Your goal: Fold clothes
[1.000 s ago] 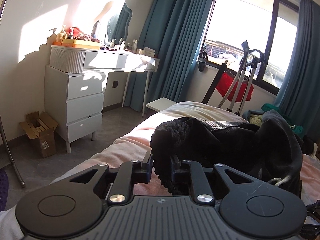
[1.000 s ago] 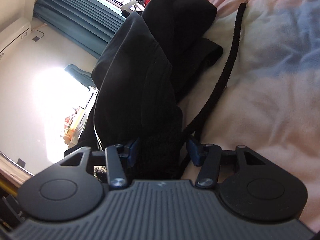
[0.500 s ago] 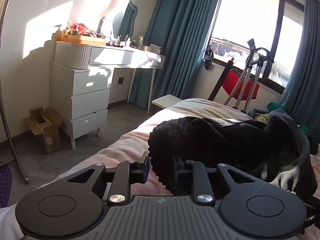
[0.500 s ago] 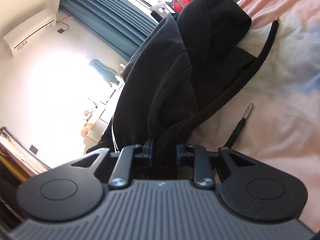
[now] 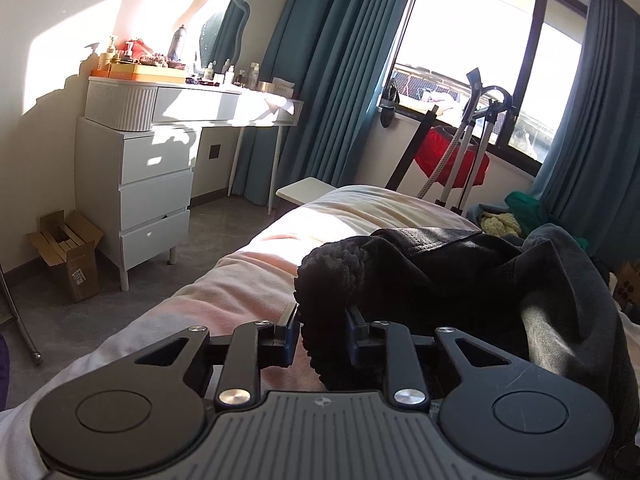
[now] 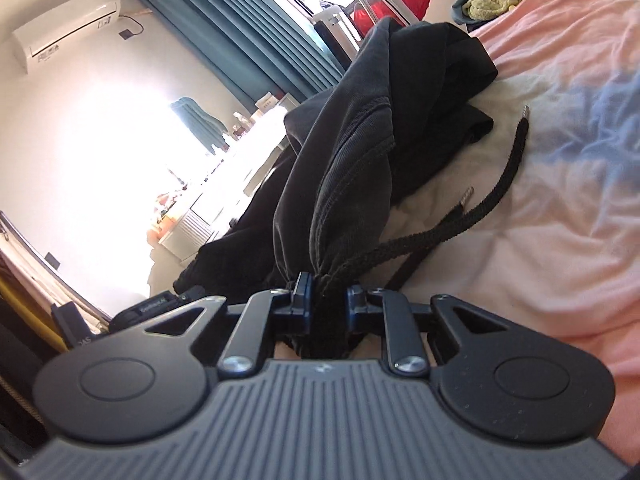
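now the right gripper (image 6: 327,307) has its fingers (image 6: 301,295) drawn in tighter than half a second ago, clenched on a thinner gathered edge of the black hooded sweatshirt (image 6: 360,152), and its black braided drawstring (image 6: 496,196) with metal tips has slid closer, trailing over the bedding. the left gripper (image 5: 322,326) looks much as before, fingers (image 5: 289,330) clamped on the thick ribbed black cuff (image 5: 332,280) of the same garment, with the view shifted slightly toward the window. an open brown cardboard box (image 5: 70,254) stands on the grey floor by the white chest of drawers (image 5: 136,184), with cardboard dividers inside. an orange tray (image 5: 140,72) on the white dressing counter (image 5: 224,104) holds bottles. the sweatshirt lies heaped on the bed's pink and white blanket (image 6: 560,208), between both grippers. teal curtains (image 5: 336,80) frame a bright window, and a red fabric rack (image 5: 452,160) stands beneath it.
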`<state>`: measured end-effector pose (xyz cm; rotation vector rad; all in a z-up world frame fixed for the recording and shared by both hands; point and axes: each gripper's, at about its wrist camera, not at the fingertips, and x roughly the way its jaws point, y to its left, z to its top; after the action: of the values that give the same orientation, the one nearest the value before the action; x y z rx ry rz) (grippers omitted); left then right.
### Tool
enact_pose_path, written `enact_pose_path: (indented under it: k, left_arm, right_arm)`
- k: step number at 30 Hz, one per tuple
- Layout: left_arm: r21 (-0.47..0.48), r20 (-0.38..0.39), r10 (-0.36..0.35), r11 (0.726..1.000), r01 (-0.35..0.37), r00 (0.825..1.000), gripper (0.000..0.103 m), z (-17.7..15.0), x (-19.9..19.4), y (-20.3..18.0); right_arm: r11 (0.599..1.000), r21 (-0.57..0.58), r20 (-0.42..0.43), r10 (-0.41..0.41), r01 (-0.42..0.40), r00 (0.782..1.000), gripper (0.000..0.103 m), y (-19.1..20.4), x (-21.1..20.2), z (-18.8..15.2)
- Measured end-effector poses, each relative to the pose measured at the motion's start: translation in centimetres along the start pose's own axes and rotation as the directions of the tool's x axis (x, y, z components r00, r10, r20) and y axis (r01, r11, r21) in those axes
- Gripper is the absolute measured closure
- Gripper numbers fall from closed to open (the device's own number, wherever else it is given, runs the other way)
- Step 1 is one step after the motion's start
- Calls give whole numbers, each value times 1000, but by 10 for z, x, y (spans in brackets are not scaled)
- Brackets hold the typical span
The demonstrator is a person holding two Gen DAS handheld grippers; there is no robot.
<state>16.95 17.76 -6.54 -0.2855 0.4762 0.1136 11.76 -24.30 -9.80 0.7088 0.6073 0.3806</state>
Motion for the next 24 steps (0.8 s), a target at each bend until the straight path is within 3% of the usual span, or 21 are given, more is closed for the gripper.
enact_pose_path:
  k: [4,10,18,21,24]
  left_arm:
    - [-2,-14,-8,1000,8,1000,76,-1,-1,4]
    - [-7,-10,-12,1000,12,1000,73,0,-4,5]
    - [-6,-3,-22,1000,22,1000,61,0,-3,2]
    - [-4,-2,-30,1000,30,1000,58,-2,-2,4]
    - [-3,-5,-35,999,35,999,56,-3,0,4]
  right_arm:
    - [997,78,-22,19,-17,1000,83,-13,-2,-13]
    - [991,130,10,18,-19,1000,80,-21,-1,-20]
    - [976,218,28,4,-10,1000,77,-36,6,-21]
    - [959,285,19,-10,4,1000,71,-46,9,-19]
    - [929,371,1,8,-7,1000,57,-58,14,-15]
